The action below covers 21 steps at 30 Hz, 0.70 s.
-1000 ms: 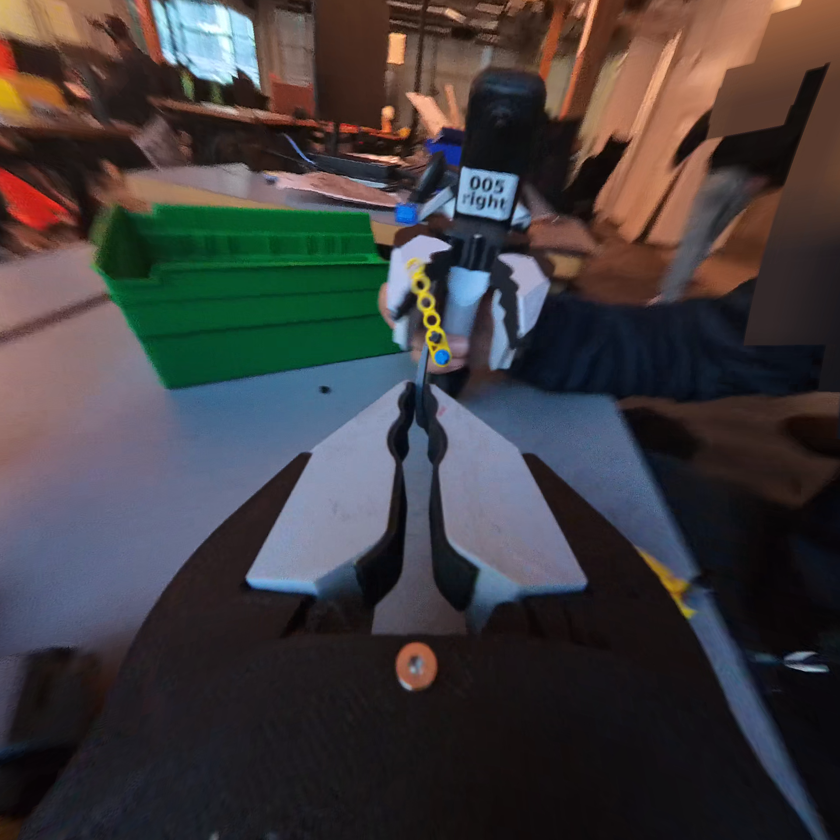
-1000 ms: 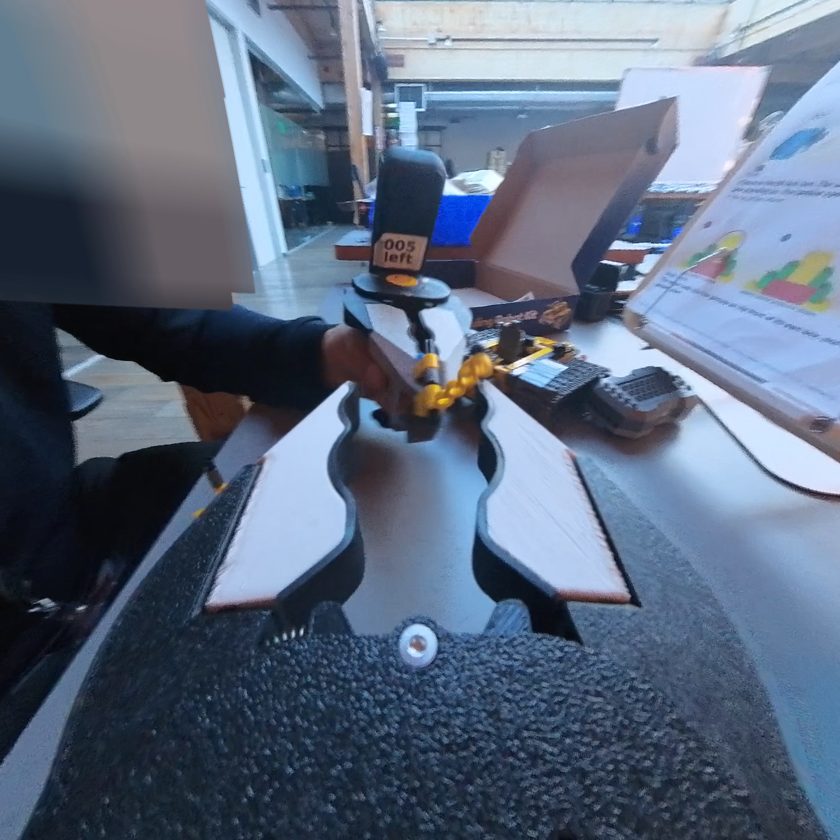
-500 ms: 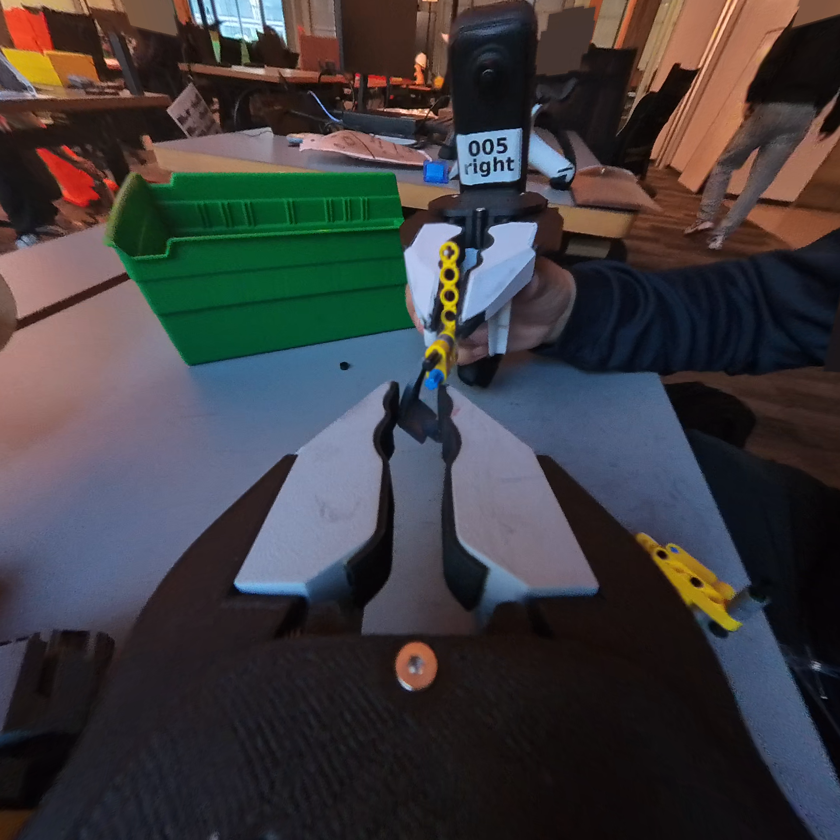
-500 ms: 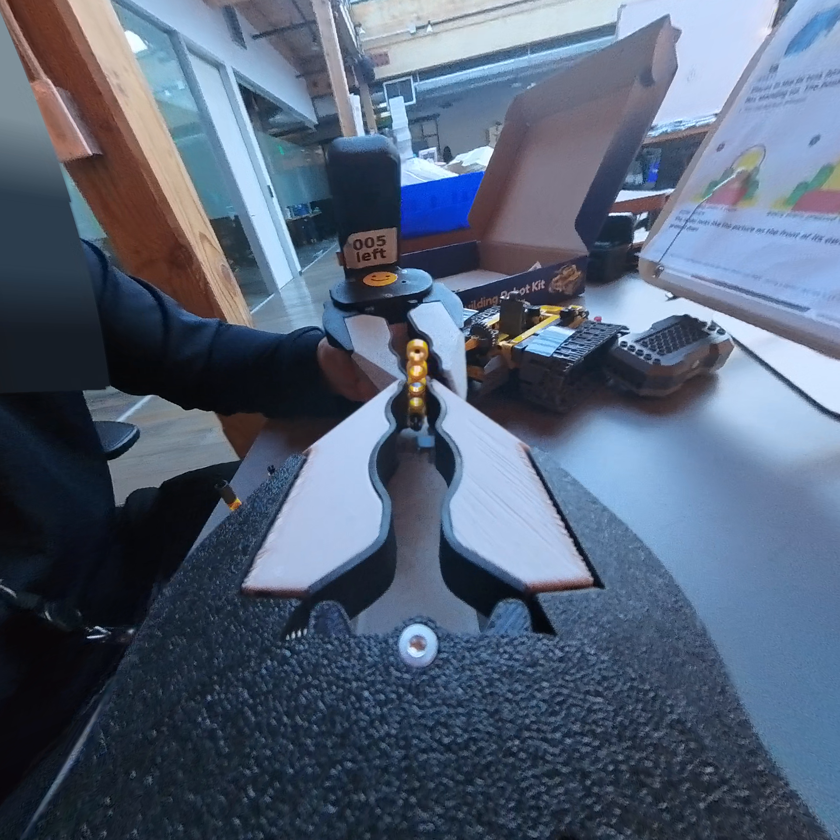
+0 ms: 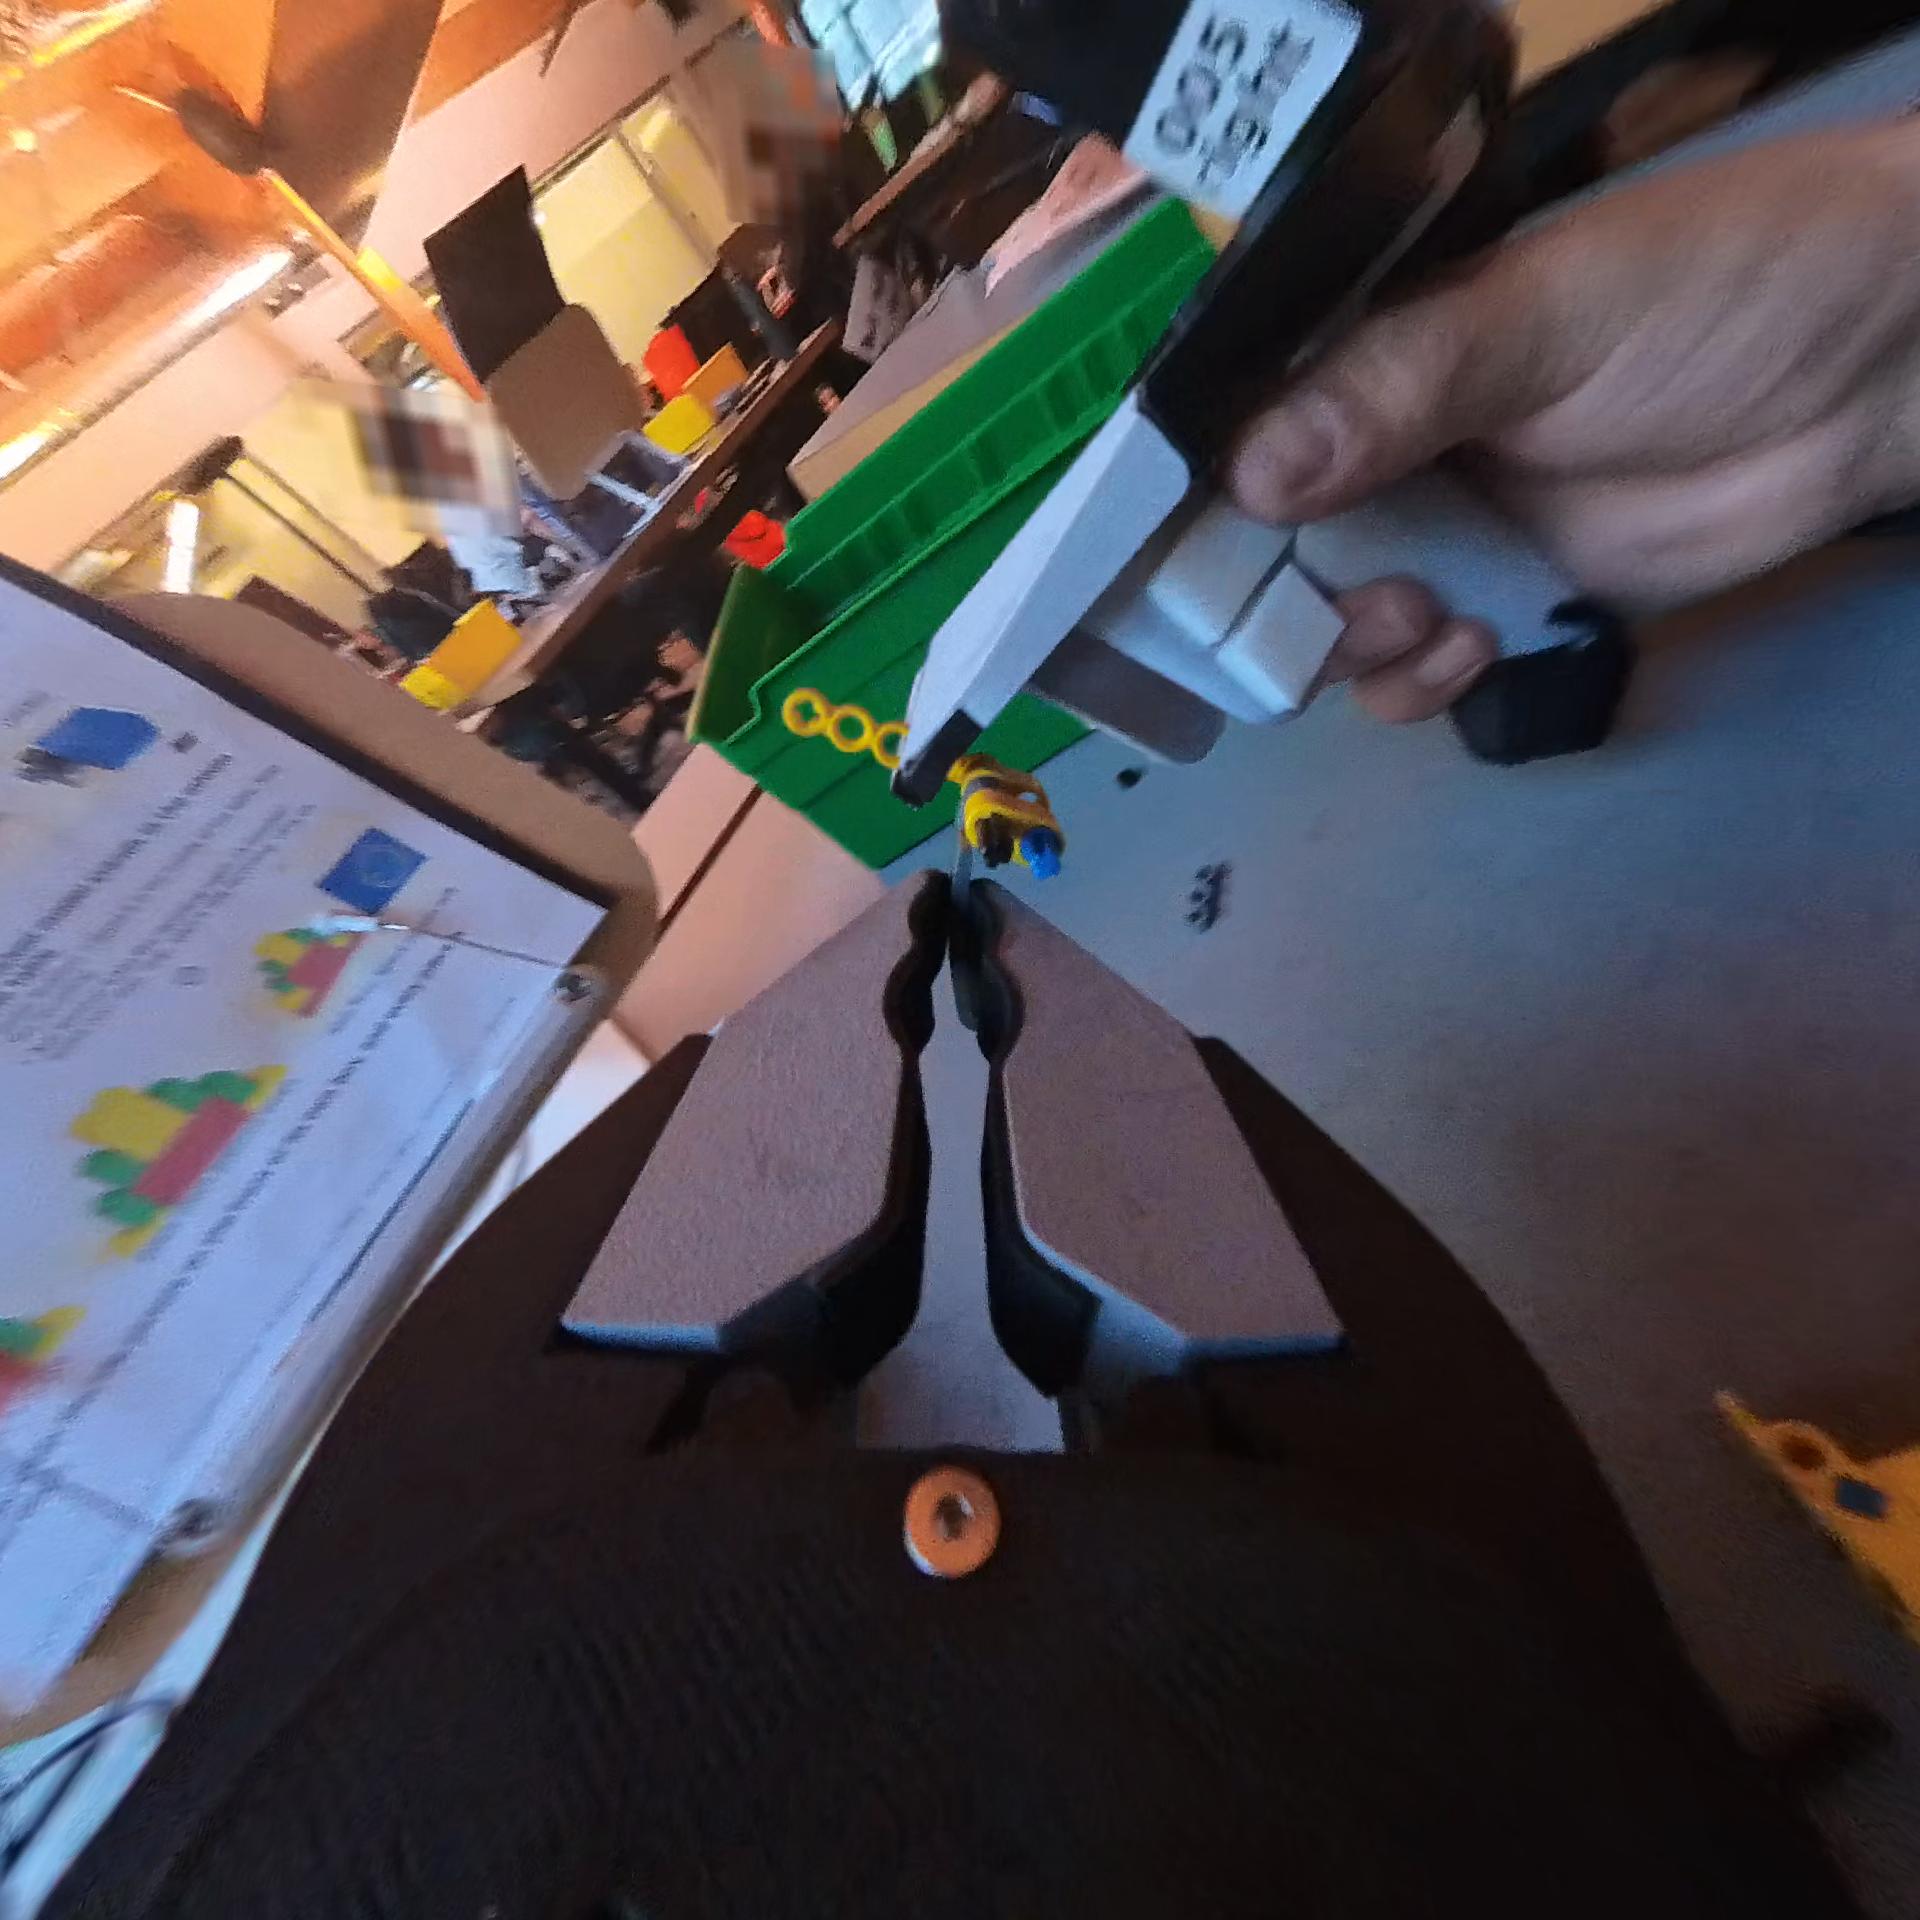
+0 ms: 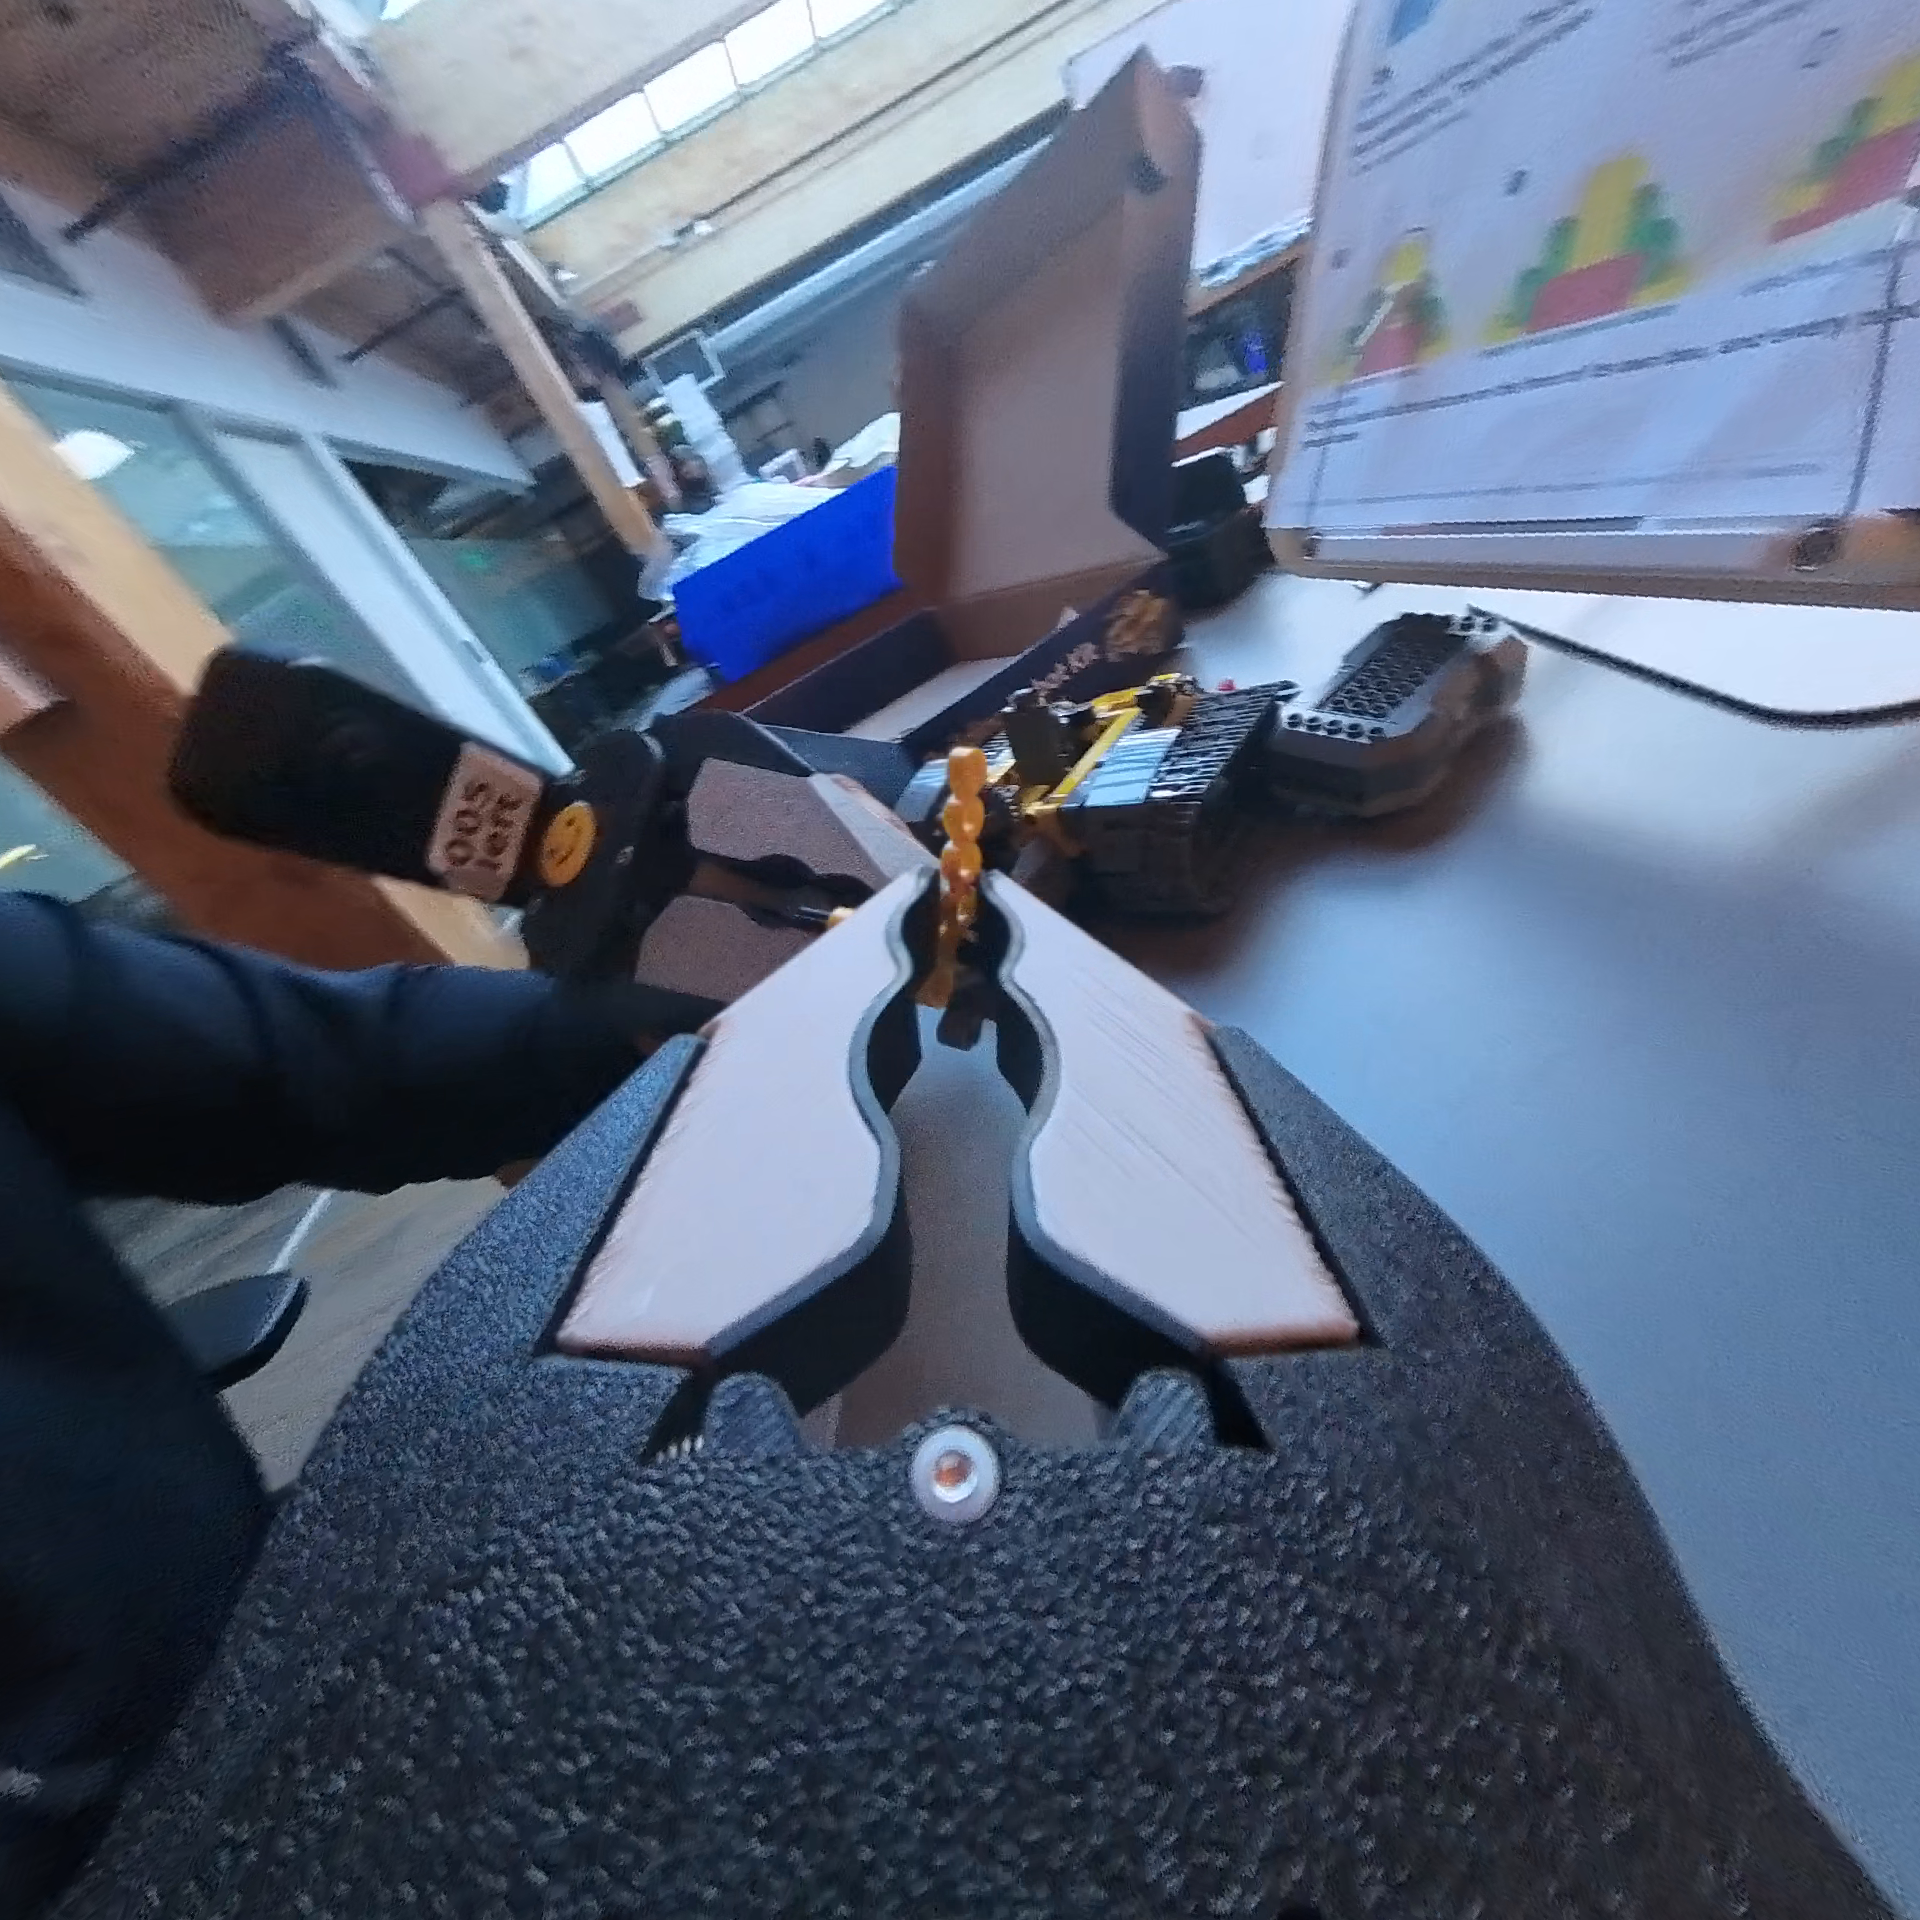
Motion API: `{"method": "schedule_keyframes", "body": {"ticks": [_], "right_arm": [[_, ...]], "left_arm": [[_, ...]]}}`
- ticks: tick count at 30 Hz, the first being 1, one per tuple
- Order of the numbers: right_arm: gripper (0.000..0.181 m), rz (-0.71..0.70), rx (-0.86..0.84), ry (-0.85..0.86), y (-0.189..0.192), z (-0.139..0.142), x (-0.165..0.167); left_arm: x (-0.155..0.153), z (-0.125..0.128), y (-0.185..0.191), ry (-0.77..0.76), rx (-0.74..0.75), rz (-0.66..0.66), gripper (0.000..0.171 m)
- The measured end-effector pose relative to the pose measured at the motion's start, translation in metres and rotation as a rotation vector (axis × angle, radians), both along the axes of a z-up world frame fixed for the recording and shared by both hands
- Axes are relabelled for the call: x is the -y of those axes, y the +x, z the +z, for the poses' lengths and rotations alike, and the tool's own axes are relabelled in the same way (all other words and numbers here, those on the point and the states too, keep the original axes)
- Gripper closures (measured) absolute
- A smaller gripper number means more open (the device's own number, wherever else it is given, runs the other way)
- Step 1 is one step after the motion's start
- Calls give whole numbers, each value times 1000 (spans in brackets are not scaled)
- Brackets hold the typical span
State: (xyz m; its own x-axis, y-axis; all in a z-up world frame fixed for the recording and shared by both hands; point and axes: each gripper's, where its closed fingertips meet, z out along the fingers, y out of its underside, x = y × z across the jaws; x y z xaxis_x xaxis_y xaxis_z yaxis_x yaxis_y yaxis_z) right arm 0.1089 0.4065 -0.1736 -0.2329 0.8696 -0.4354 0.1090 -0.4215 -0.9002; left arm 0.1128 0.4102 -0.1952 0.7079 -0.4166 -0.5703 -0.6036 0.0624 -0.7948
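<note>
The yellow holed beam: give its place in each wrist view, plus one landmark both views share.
Left wrist view: the yellow holed beam lies just above centre, in front of the green bin, pinched by the right gripper coming in from the upper right.
Right wrist view: it stands upright at centre, clamped between the right gripper's own fingertips.
Shared landmark: the instruction board with brick pictures, at the left edge of the left view, upper right of the right view.

Your right gripper point(image 6: 954, 914) pinches a yellow holed beam point(image 6: 961, 831); your left gripper point(image 5: 961, 906) clamps a thin dark pin point(image 5: 966, 971) at its blue-tipped end.
</note>
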Motion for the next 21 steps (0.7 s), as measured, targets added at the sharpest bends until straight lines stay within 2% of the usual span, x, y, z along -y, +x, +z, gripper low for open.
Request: {"method": "schedule_keyframes", "body": {"ticks": [2,5,9,12,15,21], "right_arm": [[178,-50,21,0,-4,-5,-3],[179,-58,37,-21,-7,-10,-2],[179,-44,90,-11,-12,-22,6],[180,-83,114,39,-14,-25,4],[181,-196,194,197,-18,-31,-4],[181,-313,252,231,-27,-39,-15]], "left_arm": [[-2,-2,-5,29,-87,43,171],[-4,-15,-3,-28,-78,34,169],[-8,-29,-4,-51,-160,50,168],[-9,-22,-11,-3,-207,88,171],[-14,-24,-21,65,-411,184,171],[-20,-30,-32,54,-461,228,171]]}}
